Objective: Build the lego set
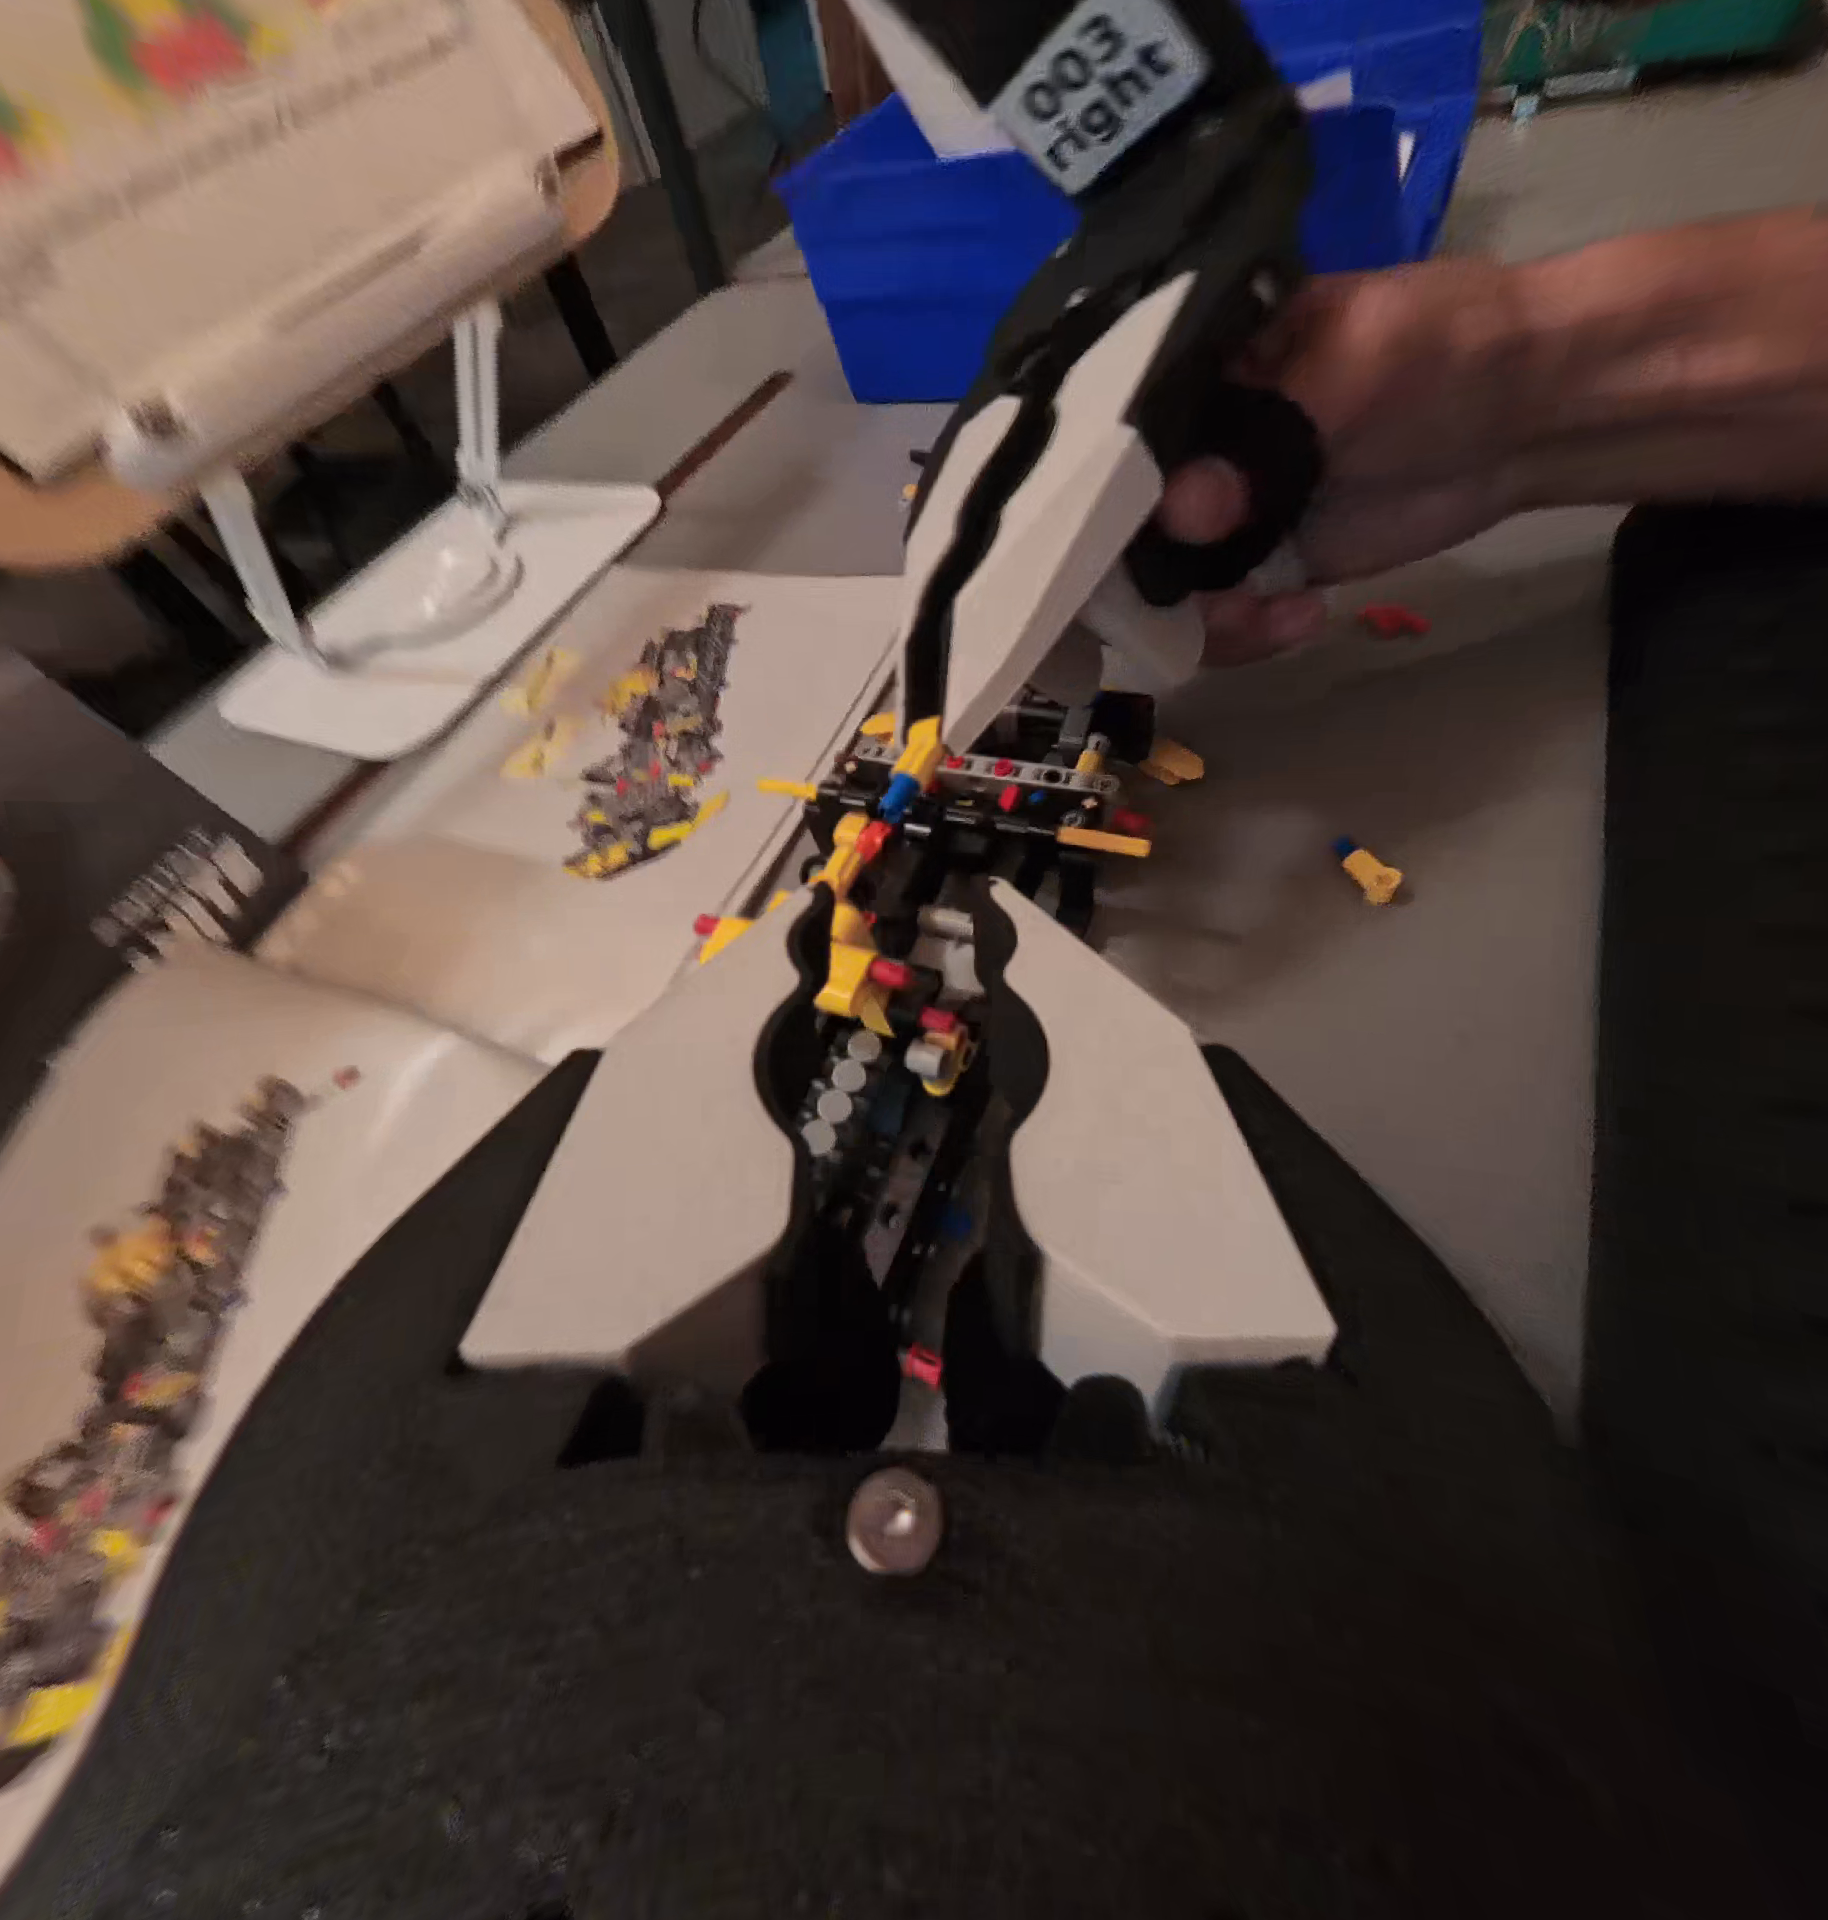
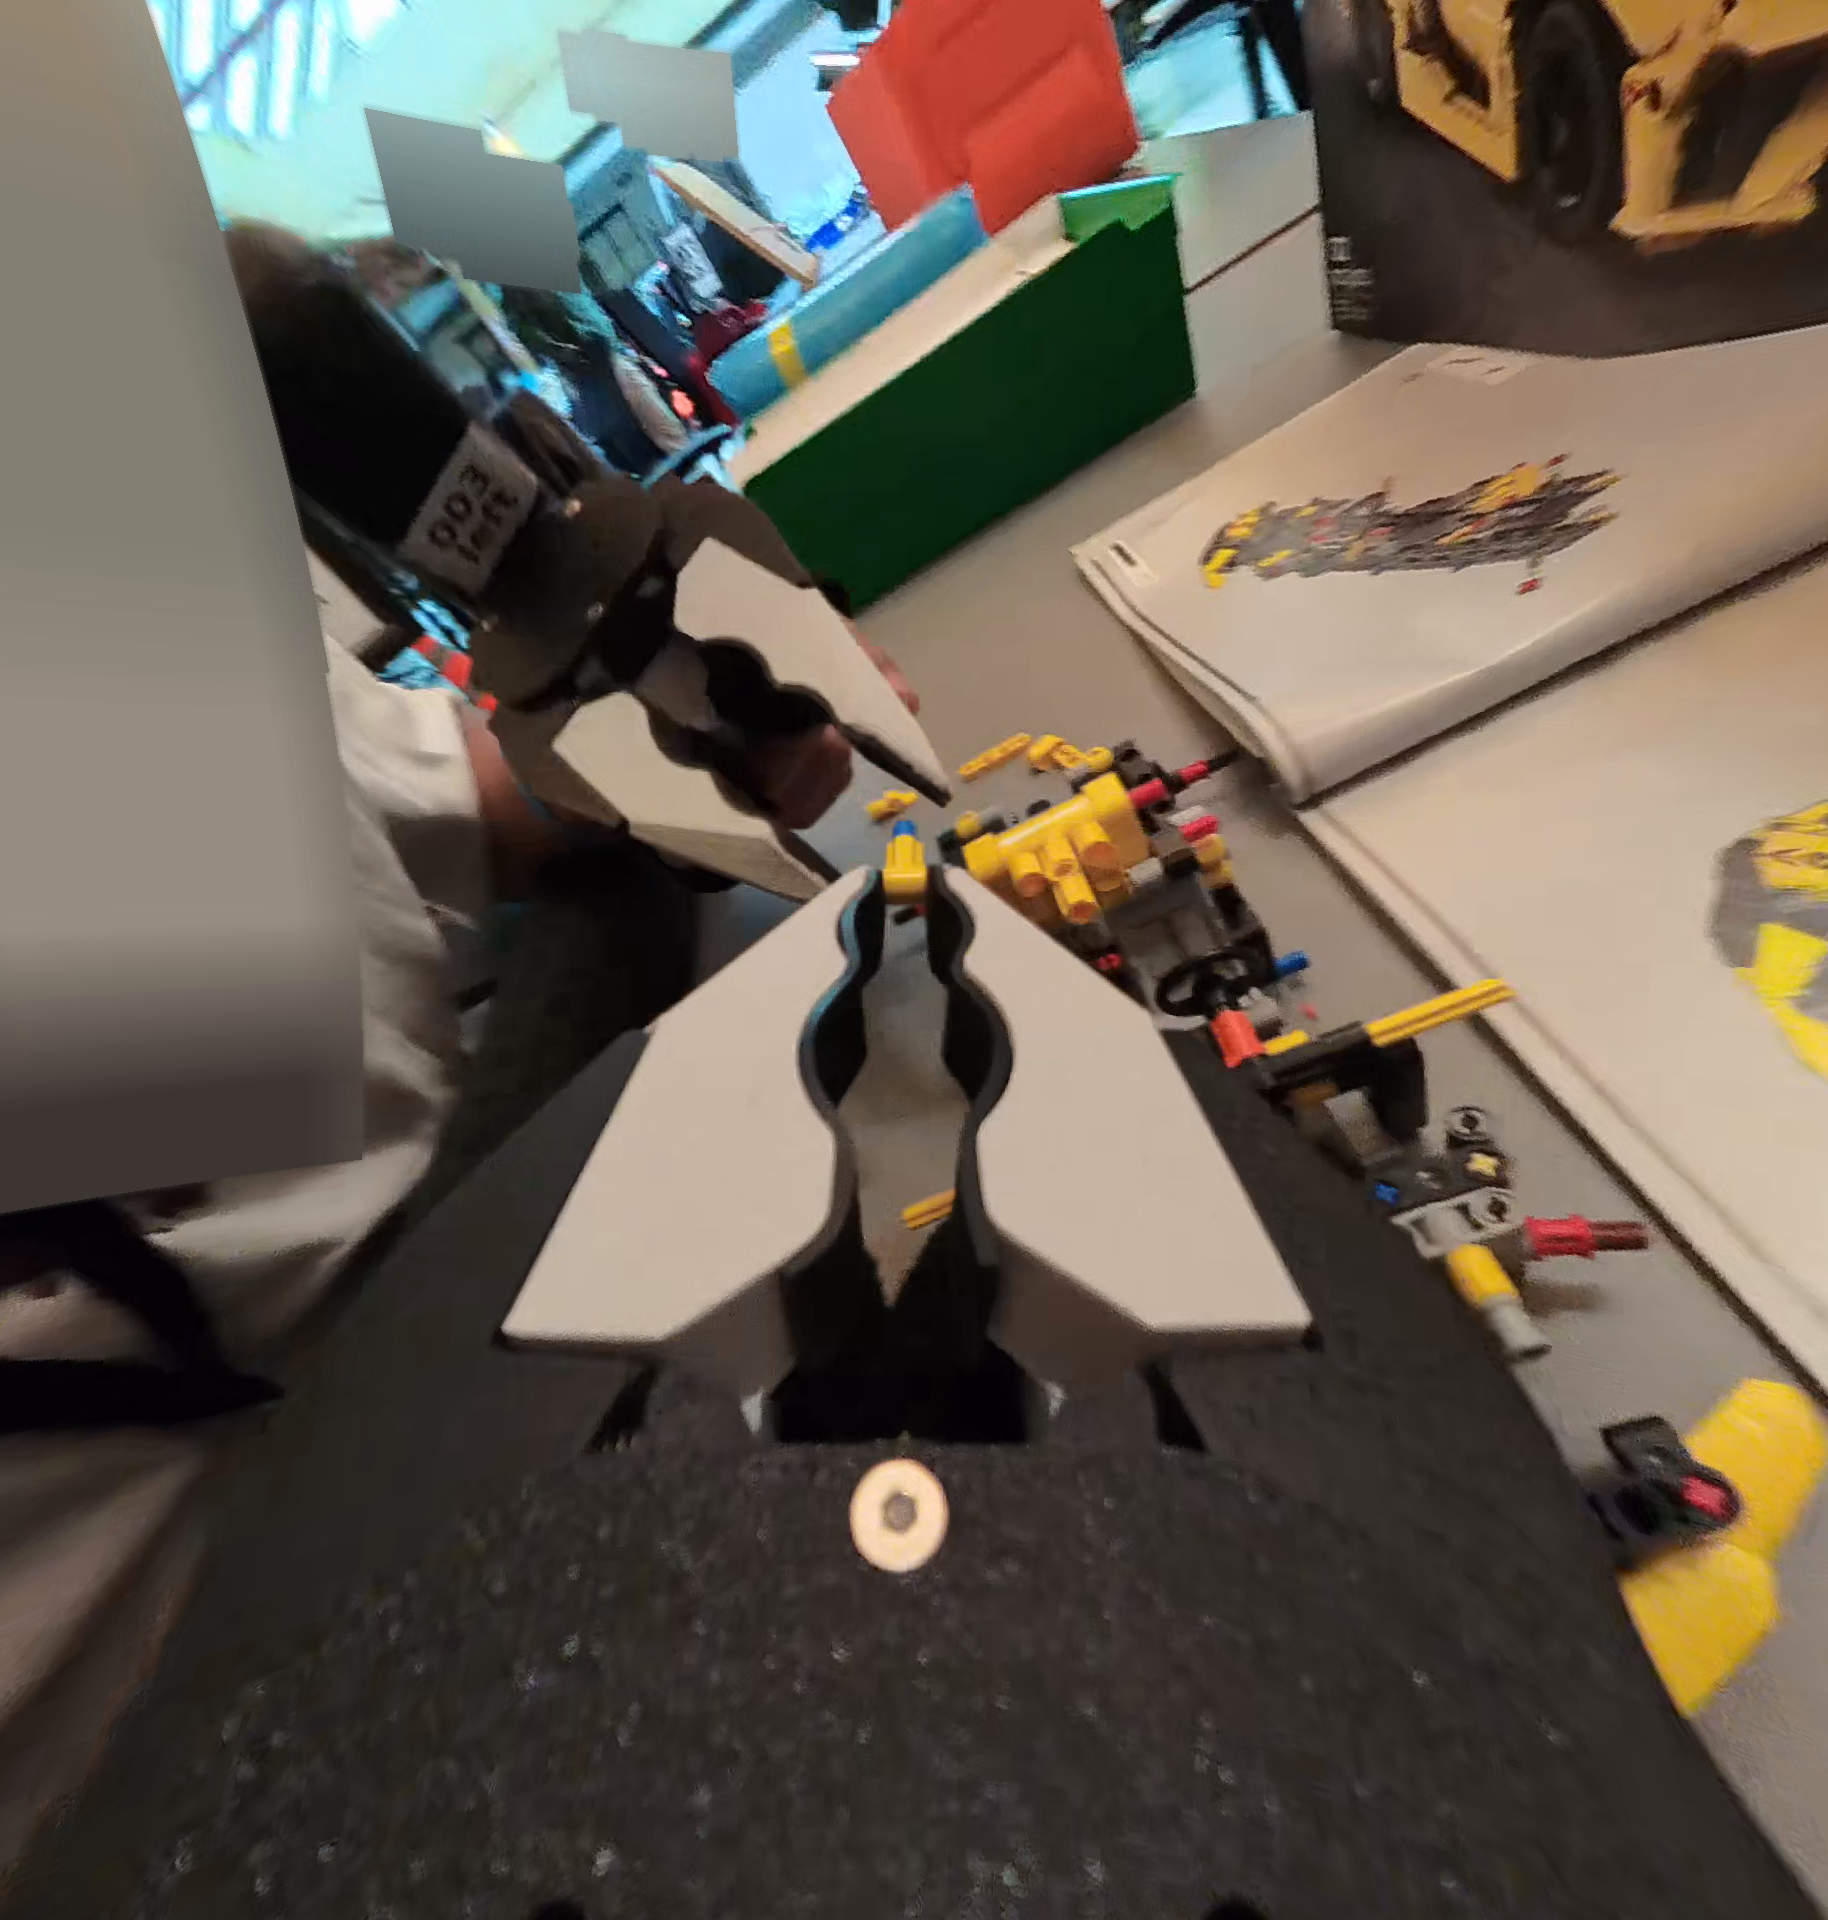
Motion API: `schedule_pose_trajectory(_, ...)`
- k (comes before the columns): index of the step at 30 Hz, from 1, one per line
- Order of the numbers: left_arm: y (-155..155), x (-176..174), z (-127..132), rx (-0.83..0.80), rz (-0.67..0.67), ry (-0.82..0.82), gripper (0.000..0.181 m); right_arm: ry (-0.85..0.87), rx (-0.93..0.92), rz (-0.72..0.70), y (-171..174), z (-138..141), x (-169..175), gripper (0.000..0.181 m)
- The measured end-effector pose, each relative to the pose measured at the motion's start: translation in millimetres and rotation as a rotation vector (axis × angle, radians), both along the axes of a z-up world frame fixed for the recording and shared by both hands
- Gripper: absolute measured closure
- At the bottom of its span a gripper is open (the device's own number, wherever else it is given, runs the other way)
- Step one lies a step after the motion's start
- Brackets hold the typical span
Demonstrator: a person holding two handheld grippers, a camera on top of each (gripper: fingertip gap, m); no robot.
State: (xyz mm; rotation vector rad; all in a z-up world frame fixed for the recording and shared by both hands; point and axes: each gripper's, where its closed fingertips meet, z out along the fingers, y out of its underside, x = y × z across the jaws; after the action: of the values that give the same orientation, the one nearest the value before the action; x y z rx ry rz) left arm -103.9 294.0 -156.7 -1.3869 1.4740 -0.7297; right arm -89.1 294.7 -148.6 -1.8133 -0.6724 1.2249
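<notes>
The black, grey and yellow lego model [image 2: 1066, 852] lies on the grey table beside the open instruction booklet [image 2: 1409, 623]. My right gripper [image 2: 905, 881] is shut on a small yellow connector with a blue pin [image 2: 905, 868] and holds it at the model's end. In the left wrist view the right gripper [image 1: 929, 732] comes down from above with that piece [image 1: 915, 753] against the model [image 1: 993, 790]. My left gripper [image 1: 905, 899] is open, jaws apart, and the model shows through the gap. It also shows in the right wrist view [image 2: 884, 842], tips at the model's far end.
Loose parts lie by the model: a yellow piece [image 1: 1372, 873], a red piece [image 1: 1393, 620], a yellow panel [image 2: 1741, 1507], a small yellow axle [image 2: 929, 1208]. The set's box [image 2: 1564, 208], a green box [image 2: 993, 436], a blue bin [image 1: 941, 260] and a white stand [image 1: 442, 623] ring the area. My left and right fingertips are right by each other. My left gripper's tips are some 12 cm from the yellow piece [image 1: 1372, 873].
</notes>
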Motion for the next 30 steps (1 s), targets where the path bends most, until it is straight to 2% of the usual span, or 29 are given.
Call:
schedule_pose_trajectory(4, -0.7, -0.4, 3.6, 0.344, 0.030, 0.040, 0.155, -0.016, 0.019, 0.079, -12.4, -1.9, -9.4, 0.174)
schedule_pose_trajectory(8, -12.9, 2.3, 4.1, 0.504, -0.006, 0.043, 0.175, -0.026, 0.063, 0.103, -17.3, 1.1, -15.7, 0.174)
schedule_pose_trajectory(13, -13.6, 2.6, -2.2, 0.491, -0.034, 0.064, 0.177, -0.087, 0.173, 0.103, -17.3, -3.0, -15.4, 0.174)
schedule_pose_trajectory(19, -16.9, 2.6, -8.0, 0.335, -0.085, 0.051, 0.177, -0.344, 0.599, 0.189, -16.0, -13.3, -11.3, 0.155)
schedule_pose_trajectory(23, -16.0, 2.1, -12.0, 0.285, -0.096, 0.060, 0.177, -0.475, 0.762, 0.272, -18.4, -27.3, -14.8, 0.157)
schedule_pose_trajectory(26, -17.2, 2.2, -14.7, 0.281, -0.107, 0.068, 0.178, -0.472, 0.840, 0.246, -16.0, -20.5, -15.7, 0.167)
schedule_pose_trajectory(30, -18.0, 2.4, -18.5, 0.264, -0.117, 0.083, 0.177, -0.465, 0.878, 0.243, -17.0, -15.3, -14.6, 0.170)
